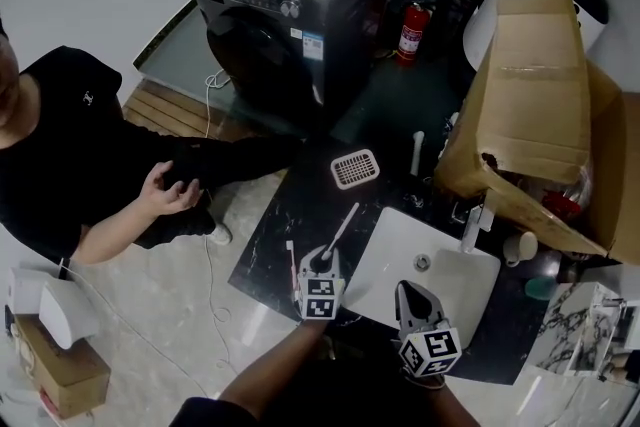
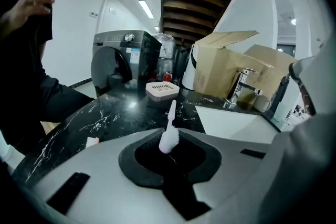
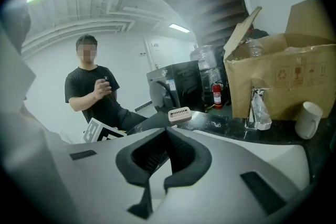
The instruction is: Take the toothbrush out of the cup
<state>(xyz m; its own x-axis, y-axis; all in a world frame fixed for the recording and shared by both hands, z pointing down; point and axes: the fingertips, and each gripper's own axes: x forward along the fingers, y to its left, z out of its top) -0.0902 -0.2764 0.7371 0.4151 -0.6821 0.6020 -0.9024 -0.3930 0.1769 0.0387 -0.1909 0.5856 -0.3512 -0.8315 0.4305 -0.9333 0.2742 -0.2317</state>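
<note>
My left gripper (image 2: 168,150) pinches the slim white plastic toothbrush (image 2: 171,115) by its thicker end alone. The smooth stalk juts ahead over the glossy black, white-veined stone table (image 2: 115,113), already clear of the plain white round cup (image 3: 308,119), which stands ahead and to the right of my right gripper (image 3: 167,152), itself pressed together on nothing. With so short a hold on slick plastic, I judge the toothbrush could pivot or slip and drop onto that hard table.

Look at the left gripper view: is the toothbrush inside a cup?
No, the toothbrush is clamped in the left gripper, above the dark counter.
</note>
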